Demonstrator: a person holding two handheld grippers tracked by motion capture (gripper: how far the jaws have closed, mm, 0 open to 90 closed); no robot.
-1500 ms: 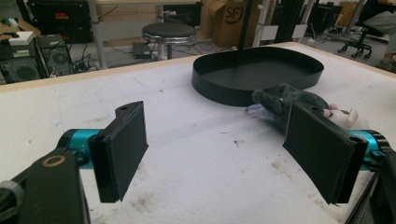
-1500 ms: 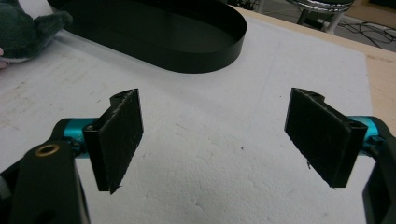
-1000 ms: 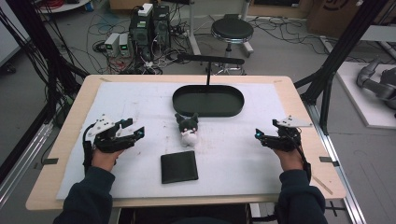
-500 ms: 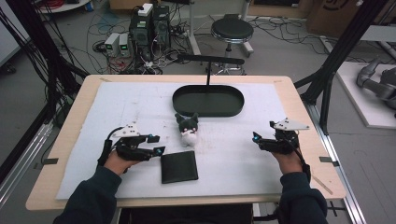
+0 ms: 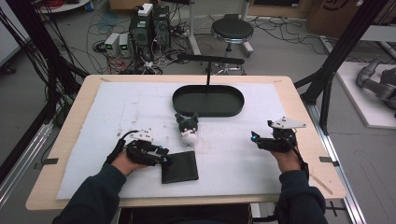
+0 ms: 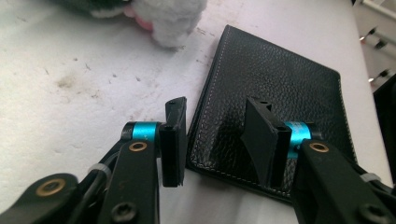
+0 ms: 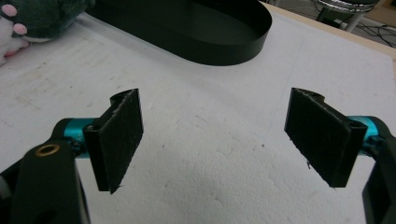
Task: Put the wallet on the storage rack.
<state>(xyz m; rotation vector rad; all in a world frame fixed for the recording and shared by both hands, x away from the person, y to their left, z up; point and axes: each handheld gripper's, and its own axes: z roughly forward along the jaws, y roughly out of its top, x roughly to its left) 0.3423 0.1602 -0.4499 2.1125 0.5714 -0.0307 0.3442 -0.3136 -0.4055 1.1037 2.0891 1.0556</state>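
Note:
A black leather wallet (image 5: 180,167) lies flat on the white mat near the front edge. My left gripper (image 5: 163,156) is at its left edge. In the left gripper view the jaws have just been closing. One pad sits on the mat just off the wallet's (image 6: 280,74) stitched edge and the other hovers over the leather, so the edge lies between them without being pressed. My left gripper (image 6: 218,109) is open. My right gripper (image 5: 254,137) hovers at the right of the mat, and in its own view it (image 7: 215,126) stands wide open over bare mat.
A small dark and white plush toy (image 5: 187,129) lies mid-mat, just beyond the wallet. Behind it is a black oval tray (image 5: 208,113) with a black T-shaped stand (image 5: 208,58) rising over it. The tray's wall (image 7: 219,51) is ahead of the right gripper.
My left gripper moved right and down to the wallet's left edge, and its jaws narrowed. The right gripper, wallet and plush toy stayed put.

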